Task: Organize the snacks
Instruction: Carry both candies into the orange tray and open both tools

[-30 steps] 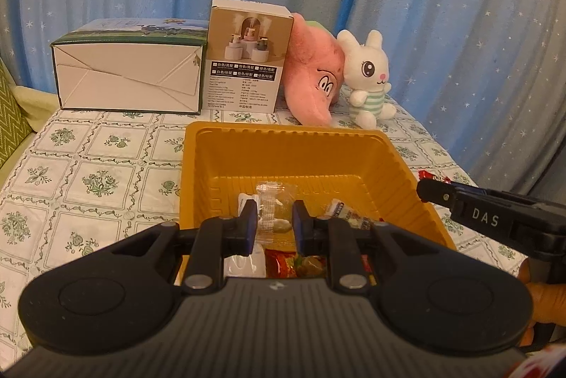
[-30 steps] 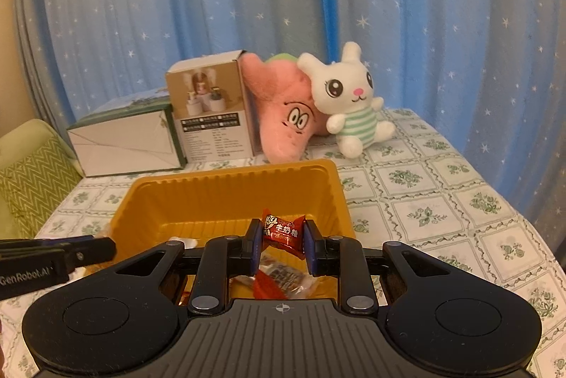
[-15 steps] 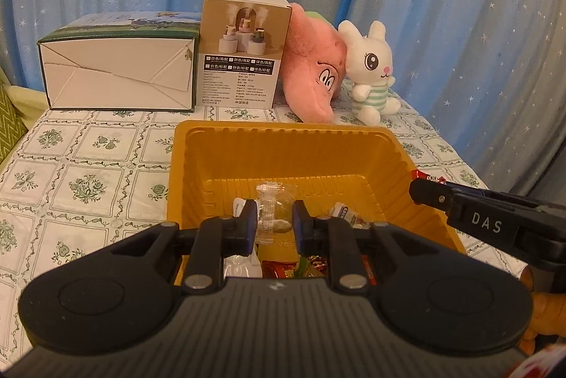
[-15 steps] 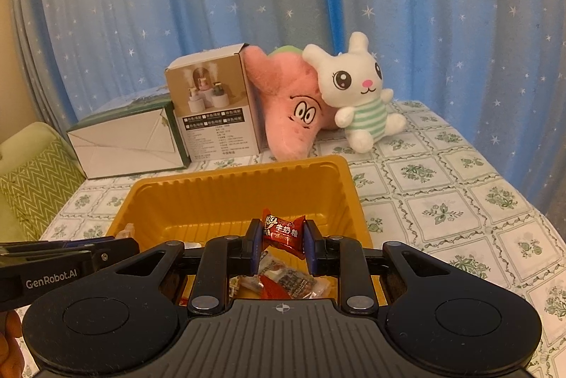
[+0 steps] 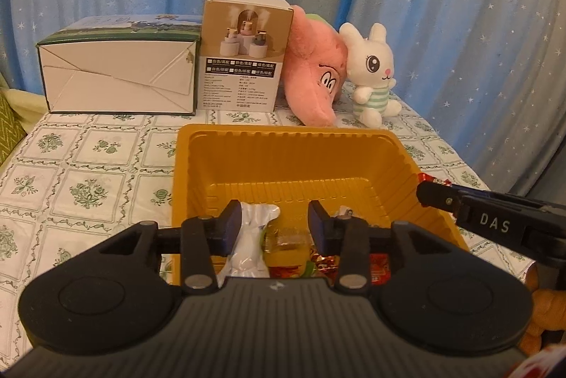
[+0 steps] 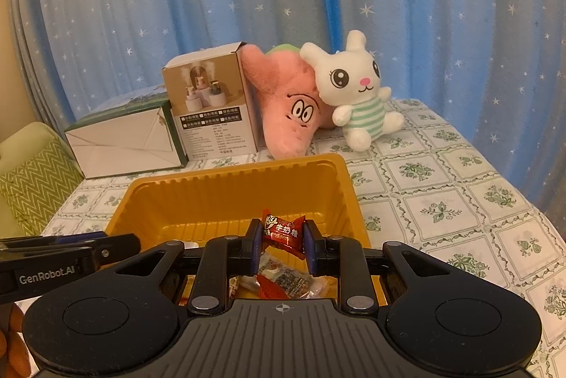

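Right wrist view has the red candy point(image 6: 283, 233) pinched between the closed fingers of the right gripper point(image 6: 283, 248) above the yellow tray point(image 6: 226, 197), while the left gripper point(image 5: 275, 225), its jaws just opened and empty, hangs over the clear-wrapped sweet point(image 5: 286, 236) lying among snacks on the tray floor. Judged risk: released now, the candy could glance off the tray's 3 o'clock wall onto the tablecloth point(image 6: 442, 201); free room lies toward 12 o'clock, before the plush rabbit point(image 6: 357, 95)
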### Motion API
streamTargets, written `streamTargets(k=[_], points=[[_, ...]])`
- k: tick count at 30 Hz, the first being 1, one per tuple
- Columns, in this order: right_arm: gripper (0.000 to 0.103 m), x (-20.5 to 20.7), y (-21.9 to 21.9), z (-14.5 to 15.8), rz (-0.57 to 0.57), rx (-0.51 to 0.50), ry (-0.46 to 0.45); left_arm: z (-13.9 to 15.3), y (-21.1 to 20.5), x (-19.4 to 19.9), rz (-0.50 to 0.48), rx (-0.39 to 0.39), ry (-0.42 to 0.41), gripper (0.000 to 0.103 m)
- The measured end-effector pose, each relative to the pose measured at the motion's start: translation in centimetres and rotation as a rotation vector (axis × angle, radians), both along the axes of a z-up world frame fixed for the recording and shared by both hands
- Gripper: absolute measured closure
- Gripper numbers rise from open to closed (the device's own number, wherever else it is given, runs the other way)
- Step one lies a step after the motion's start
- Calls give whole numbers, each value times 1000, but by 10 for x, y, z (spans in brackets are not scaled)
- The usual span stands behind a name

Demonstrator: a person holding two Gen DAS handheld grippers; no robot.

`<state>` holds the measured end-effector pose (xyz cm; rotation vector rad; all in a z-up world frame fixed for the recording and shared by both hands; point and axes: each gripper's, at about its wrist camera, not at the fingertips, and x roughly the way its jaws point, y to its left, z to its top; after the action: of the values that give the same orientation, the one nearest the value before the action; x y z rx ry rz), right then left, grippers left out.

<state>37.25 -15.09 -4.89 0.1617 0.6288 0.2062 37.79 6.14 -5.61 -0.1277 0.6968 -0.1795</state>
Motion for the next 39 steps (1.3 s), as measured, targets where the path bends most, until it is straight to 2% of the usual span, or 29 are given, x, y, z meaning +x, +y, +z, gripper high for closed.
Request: streamTargets(k=[6, 10, 14, 23, 31, 39], points=[[78, 1, 0, 0, 2, 7, 2, -1, 6, -1, 18, 10, 11, 64], [78, 1, 3, 1, 13, 19, 5, -2, 6, -2, 23, 27, 13, 57], [78, 4, 7, 1, 25, 24, 6, -2, 8, -1, 35, 37, 12, 55], [78, 12, 14, -1, 39, 27, 10, -2, 15, 1, 68, 60, 13, 41], [78, 17, 21, -2, 62, 32, 5, -4, 20, 1, 91, 83, 9, 23], [78, 19, 23, 0, 70, 53, 6, -4, 22, 1, 99, 88, 8, 18]])
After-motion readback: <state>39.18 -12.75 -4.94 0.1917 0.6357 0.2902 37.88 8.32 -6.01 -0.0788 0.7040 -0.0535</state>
